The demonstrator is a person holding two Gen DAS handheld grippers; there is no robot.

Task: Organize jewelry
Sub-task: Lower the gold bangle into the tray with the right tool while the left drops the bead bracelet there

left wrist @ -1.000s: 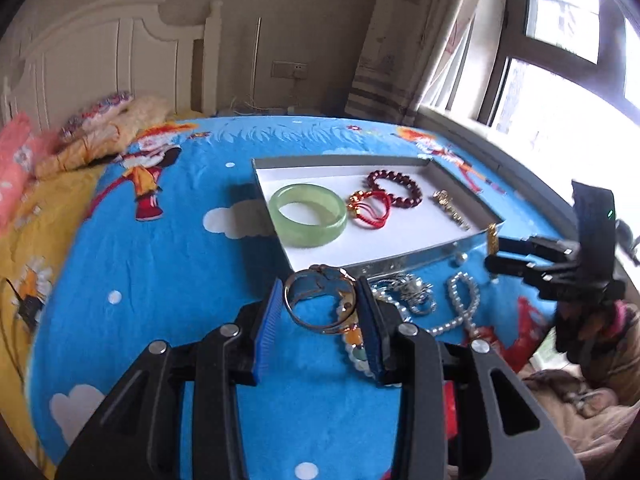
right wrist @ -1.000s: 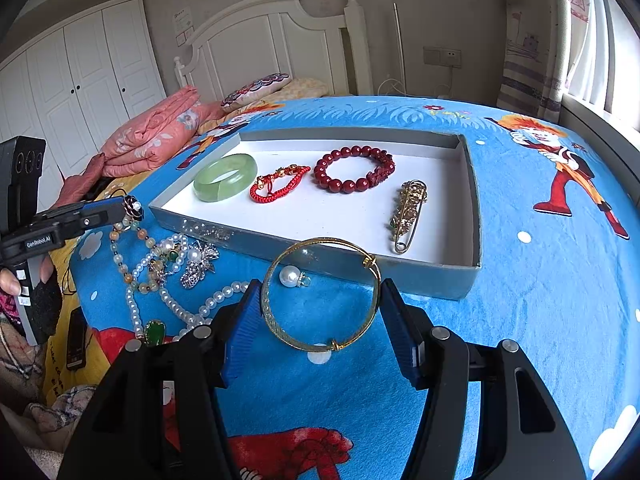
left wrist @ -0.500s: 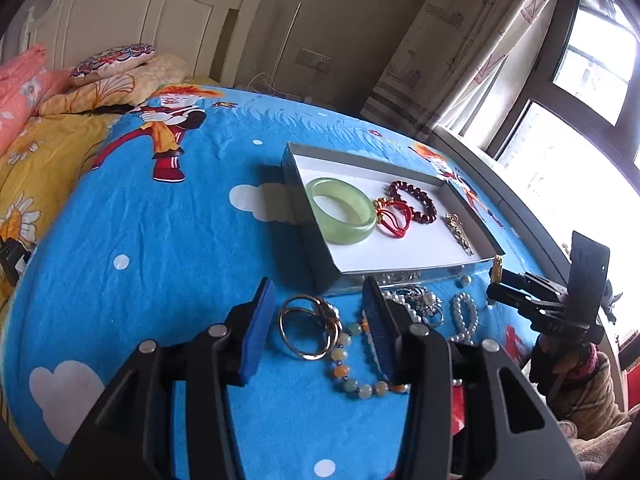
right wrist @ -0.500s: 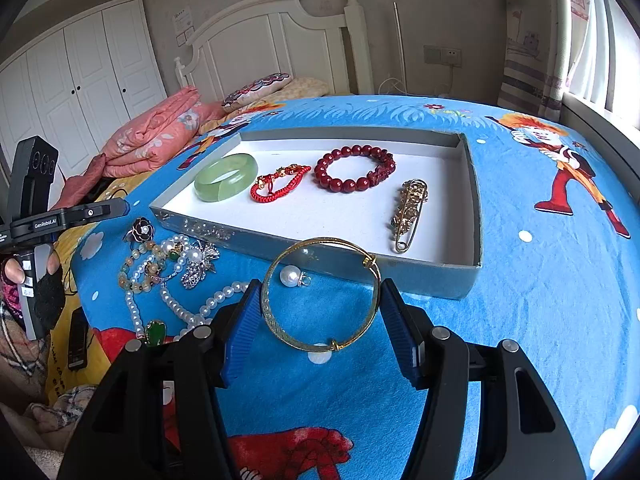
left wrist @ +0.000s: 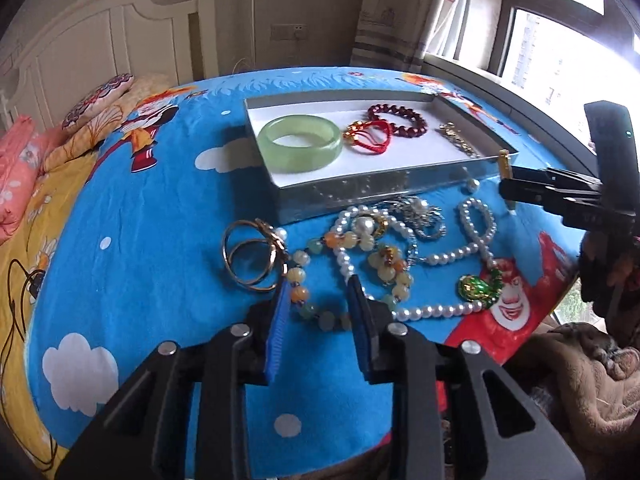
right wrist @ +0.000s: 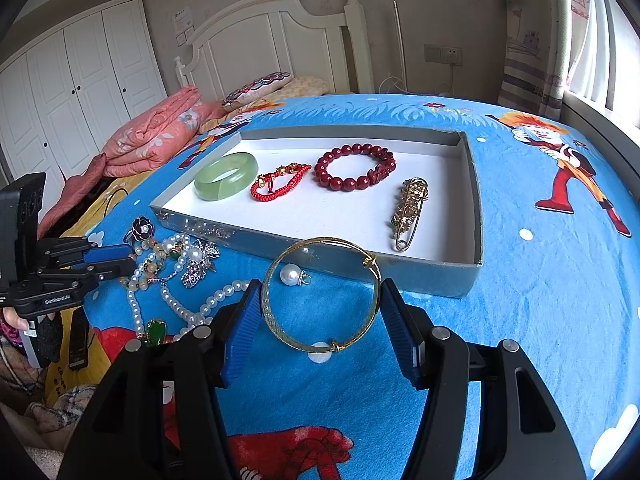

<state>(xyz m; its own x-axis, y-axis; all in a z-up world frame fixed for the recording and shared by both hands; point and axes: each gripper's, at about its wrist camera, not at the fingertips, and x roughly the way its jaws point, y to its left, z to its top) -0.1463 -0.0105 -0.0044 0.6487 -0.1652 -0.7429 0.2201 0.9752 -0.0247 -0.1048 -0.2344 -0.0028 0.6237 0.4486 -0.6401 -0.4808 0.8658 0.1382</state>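
Between the blue pads of the left gripper (left wrist: 316, 286) lies a stretch of the coloured bead necklace (left wrist: 352, 258), orange and pale green beads crossing the gap. Its jaws have just been closing and stand narrow, yet whether the pads press on the beads cannot be told. Just left of the left pad lies a gold ring pair (left wrist: 250, 258) with a flower top, flat on the blue bedspread (left wrist: 132, 216). Right of the right pad runs a pearl necklace (left wrist: 456, 256) with a green pendant (left wrist: 478, 288), and beyond the tips sits a silver brooch (left wrist: 420, 214).

Half-open jaws of the right gripper (right wrist: 320, 300) pinch a gold bangle (right wrist: 320, 294) by its two sides, lifted and tilted above the cloth. Seen through the bangle, a single pearl drop (right wrist: 294, 275) lies on the bedspread. Straight beyond the tips stands the grey tray (right wrist: 440, 276), holding a green jade bangle (right wrist: 226, 176), a red cord bracelet (right wrist: 280, 182), a dark red bead bracelet (right wrist: 354, 166) and a gold pin brooch (right wrist: 410, 210), all lying apart.
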